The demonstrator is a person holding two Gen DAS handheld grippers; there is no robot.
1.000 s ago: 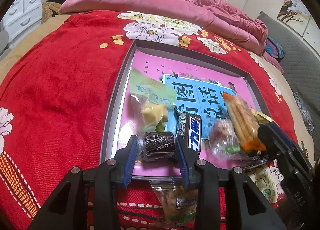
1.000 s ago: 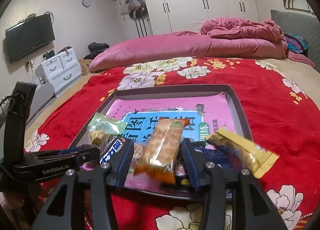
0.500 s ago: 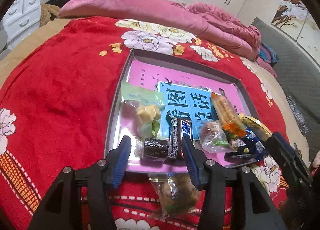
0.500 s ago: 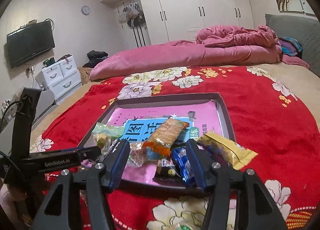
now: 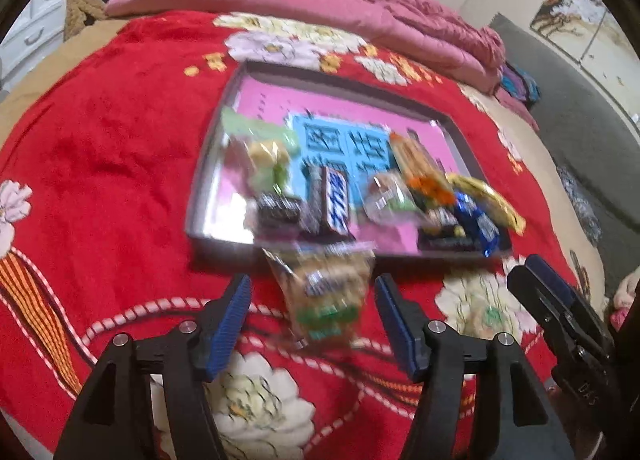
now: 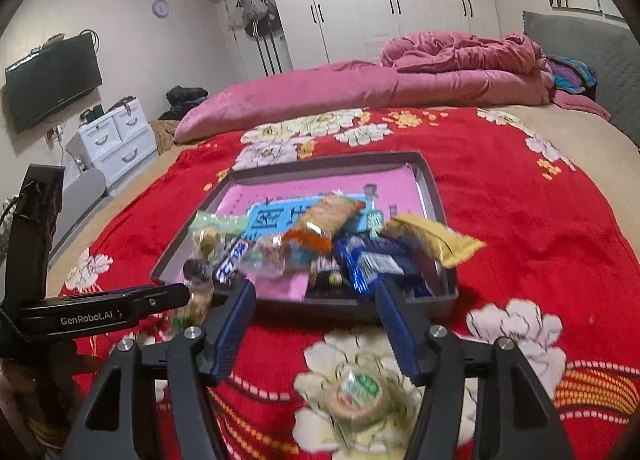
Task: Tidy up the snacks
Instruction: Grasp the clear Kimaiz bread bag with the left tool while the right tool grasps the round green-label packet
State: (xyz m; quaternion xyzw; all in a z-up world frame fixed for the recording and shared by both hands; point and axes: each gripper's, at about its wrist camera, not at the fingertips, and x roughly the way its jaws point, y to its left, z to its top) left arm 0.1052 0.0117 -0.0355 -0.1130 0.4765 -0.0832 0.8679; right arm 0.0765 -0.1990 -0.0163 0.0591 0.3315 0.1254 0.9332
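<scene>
Both jaws have just been opening, gripping nothing: left gripper (image 5: 312, 300) is hovering at lower frame over a clear crinkled snack bag (image 5: 326, 292) lying on the red flowered blanket (image 5: 100, 148); right gripper (image 6: 314, 300) is backing off (a round clear-wrapped snack (image 6: 358, 394) below it) from the shallow grey tray (image 6: 434, 188), where its orange bar (image 6: 326, 220) and the dark chocolate roll (image 5: 278, 210) are now lying.

Left wrist view was motion-smeared: the clear snack bag (image 5: 326, 296) on the red bedspread (image 5: 100, 132) showed no readable label, and the print on the tray (image 5: 200, 200) liner and the wrappers in it was illegible. In the right wrist view the round packet (image 6: 358, 394) near the bottom was blurred, its text unreadable. The left tool (image 6: 188, 294) hid a snack behind its tip, and its body ran off the left edge.
</scene>
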